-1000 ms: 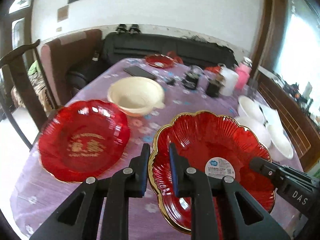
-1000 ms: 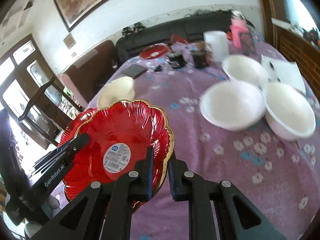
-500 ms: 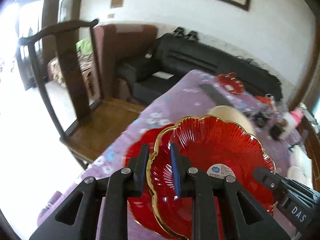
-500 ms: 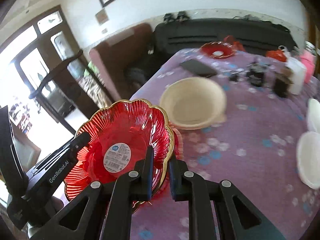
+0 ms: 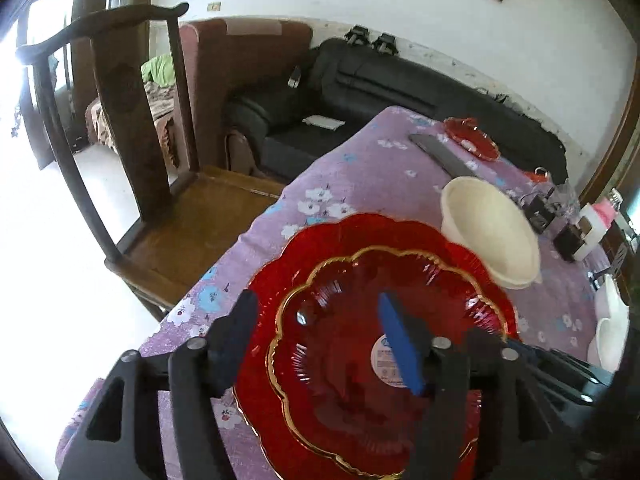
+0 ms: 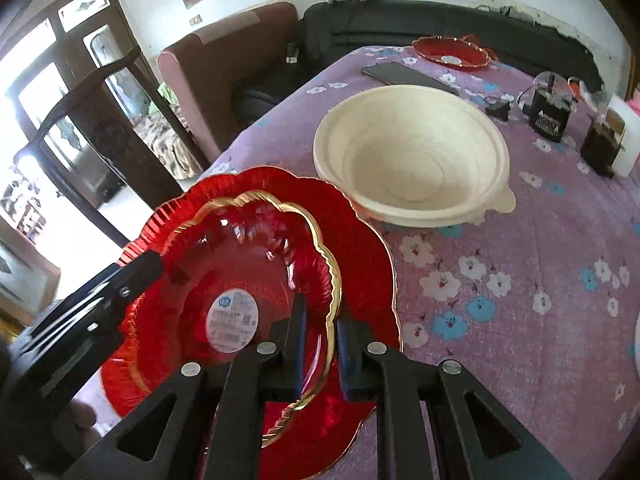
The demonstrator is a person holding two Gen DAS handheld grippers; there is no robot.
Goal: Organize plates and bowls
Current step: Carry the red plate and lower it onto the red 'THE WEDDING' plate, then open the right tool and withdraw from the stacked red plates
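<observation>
A gold-rimmed scalloped red plate (image 5: 360,360) with a white sticker lies nested on a larger red plate (image 5: 320,240) at the near left of the purple table. My left gripper (image 5: 316,320) is open, its fingers spread wide on either side of the gold rim. My right gripper (image 6: 320,344) is shut on the gold-rimmed plate's (image 6: 248,264) right edge, over the larger red plate (image 6: 360,248). A cream bowl (image 6: 412,168) stands just behind the plates; it also shows in the left wrist view (image 5: 492,232).
A small red dish (image 6: 450,50) and a phone (image 6: 404,76) lie at the far end. Dark boxes (image 6: 550,118) and a white cup (image 6: 622,148) stand at the right. White bowls (image 5: 608,320) sit at the right edge. A wooden chair (image 5: 132,152) stands left of the table.
Both grippers carried the gold-rimmed plate left and lowered it onto the larger red plate. The left gripper opened and let go of the rim; the right gripper still grips it.
</observation>
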